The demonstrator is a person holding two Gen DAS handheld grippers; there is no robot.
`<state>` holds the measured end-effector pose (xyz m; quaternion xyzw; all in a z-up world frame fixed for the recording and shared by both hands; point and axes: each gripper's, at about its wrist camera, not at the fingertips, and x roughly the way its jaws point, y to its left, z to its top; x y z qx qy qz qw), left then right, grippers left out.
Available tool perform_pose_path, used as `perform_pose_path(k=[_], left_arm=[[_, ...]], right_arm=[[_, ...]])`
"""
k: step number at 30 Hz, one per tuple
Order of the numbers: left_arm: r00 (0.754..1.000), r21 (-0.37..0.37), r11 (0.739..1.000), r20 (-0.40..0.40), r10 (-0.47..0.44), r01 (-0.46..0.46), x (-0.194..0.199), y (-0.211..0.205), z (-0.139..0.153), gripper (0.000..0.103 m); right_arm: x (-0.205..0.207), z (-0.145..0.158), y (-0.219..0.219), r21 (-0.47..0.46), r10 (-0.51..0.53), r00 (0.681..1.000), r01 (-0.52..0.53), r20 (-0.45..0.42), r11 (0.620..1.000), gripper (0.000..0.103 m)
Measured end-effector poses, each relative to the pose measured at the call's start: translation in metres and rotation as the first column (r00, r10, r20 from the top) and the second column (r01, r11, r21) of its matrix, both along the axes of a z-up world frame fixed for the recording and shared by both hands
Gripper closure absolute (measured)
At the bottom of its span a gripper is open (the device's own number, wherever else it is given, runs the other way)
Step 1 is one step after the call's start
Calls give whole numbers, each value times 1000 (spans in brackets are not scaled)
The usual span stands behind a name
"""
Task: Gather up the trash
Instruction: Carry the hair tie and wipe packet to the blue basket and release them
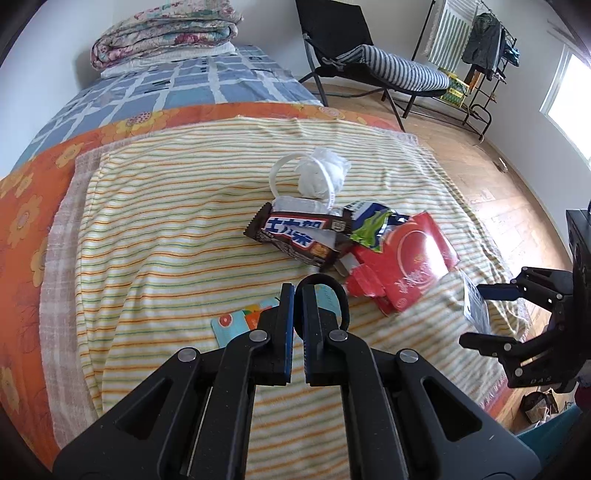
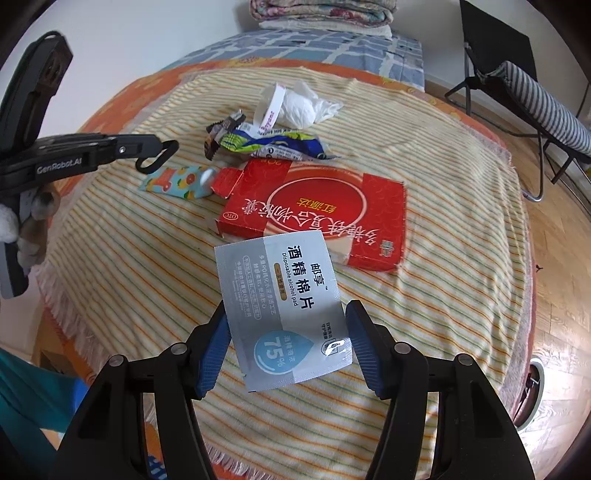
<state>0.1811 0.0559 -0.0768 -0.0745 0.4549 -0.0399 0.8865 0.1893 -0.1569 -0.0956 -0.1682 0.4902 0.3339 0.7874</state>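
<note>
Trash lies on a striped towel (image 1: 166,229) on the bed: a brown chocolate wrapper (image 1: 299,236), a white tissue wad (image 1: 321,173), a blue-green wrapper (image 1: 373,225), a flattened red box (image 1: 406,266) and a colourful pouch (image 1: 236,321). My left gripper (image 1: 298,291) is shut on a black loop (image 1: 325,291), just above the pouch. My right gripper (image 2: 284,317) is shut on a silver alcohol pad packet (image 2: 280,291), pads on its two side edges, held above the towel in front of the red box (image 2: 314,206). The right gripper (image 1: 480,315) also shows at the towel's right edge.
A folded quilt (image 1: 162,33) sits at the head of the bed. Right of the bed, a black folding chair (image 1: 369,62) and a clothes rack (image 1: 476,55) stand on the wooden floor (image 1: 480,177). Something teal (image 1: 546,439) lies below the bed's near edge.
</note>
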Motion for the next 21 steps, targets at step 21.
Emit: perform_pose_path(k=[21], left_arm=[[993,57,993,54,-109,106,-105,-54,39,101]], right_arm=[[-87,43,-22,106,-49,998,45,35,993,42]])
